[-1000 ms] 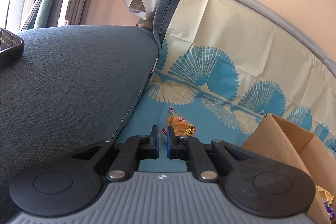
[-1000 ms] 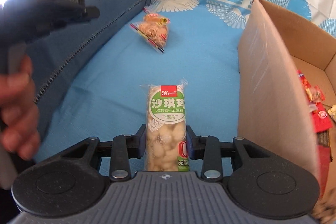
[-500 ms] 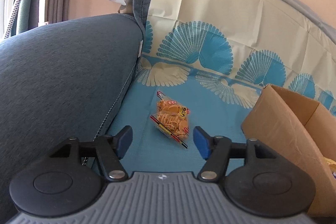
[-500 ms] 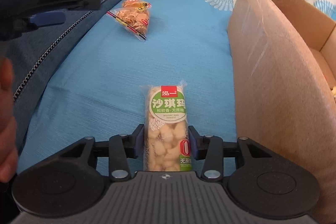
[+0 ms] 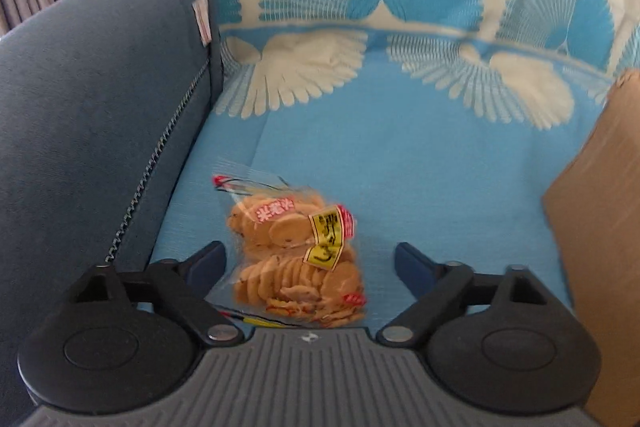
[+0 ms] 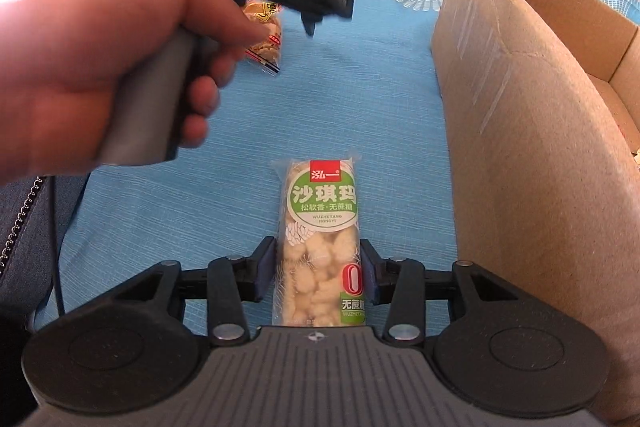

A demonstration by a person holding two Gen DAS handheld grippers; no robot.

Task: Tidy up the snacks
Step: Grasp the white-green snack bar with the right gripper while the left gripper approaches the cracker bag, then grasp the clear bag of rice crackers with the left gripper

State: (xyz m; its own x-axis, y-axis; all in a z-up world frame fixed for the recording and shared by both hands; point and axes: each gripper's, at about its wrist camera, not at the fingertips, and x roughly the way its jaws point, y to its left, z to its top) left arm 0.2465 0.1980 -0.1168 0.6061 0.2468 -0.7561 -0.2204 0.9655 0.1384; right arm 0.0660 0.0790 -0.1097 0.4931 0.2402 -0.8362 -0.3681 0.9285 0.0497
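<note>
The left claw (image 5: pixel 310 259) stands wide, its two blue-padded tips on either side of a clear plastic bag of round rice crackers (image 5: pixel 294 259). The bag lies flat between the tips with a gap to each, so nothing is gripped. Its crinkled film carries a red-and-white label and a yellow band, and its near end is cut off behind the claw's ribbed grey body. In the right wrist view most of this bag (image 6: pixel 266 35) is hidden behind the person's left hand (image 6: pixel 108 67), which wraps a grey handle; the claw above it is blurred.

The right claw (image 6: pixel 318 273) is partly closed around a long, narrow sachima bar (image 6: pixel 320 239) in a clear wrapper with a green round label and a red tab. Its lumpy pale pieces show through the film. Both pads sit right at the wrapper's long edges; whether they press it is hard to make out. The bar's near end disappears under the claw body.

Both snacks lie on a woven blue sofa cover (image 5: pixel 420 167) printed with white and blue fan shapes. To the left of the left claw rises a dark blue fabric armrest (image 5: pixel 92 115) with a zip seam. To the right of each claw stands a corrugated cardboard box (image 6: pixel 520 155), its wall streaked with tape and its inside mostly out of view.
</note>
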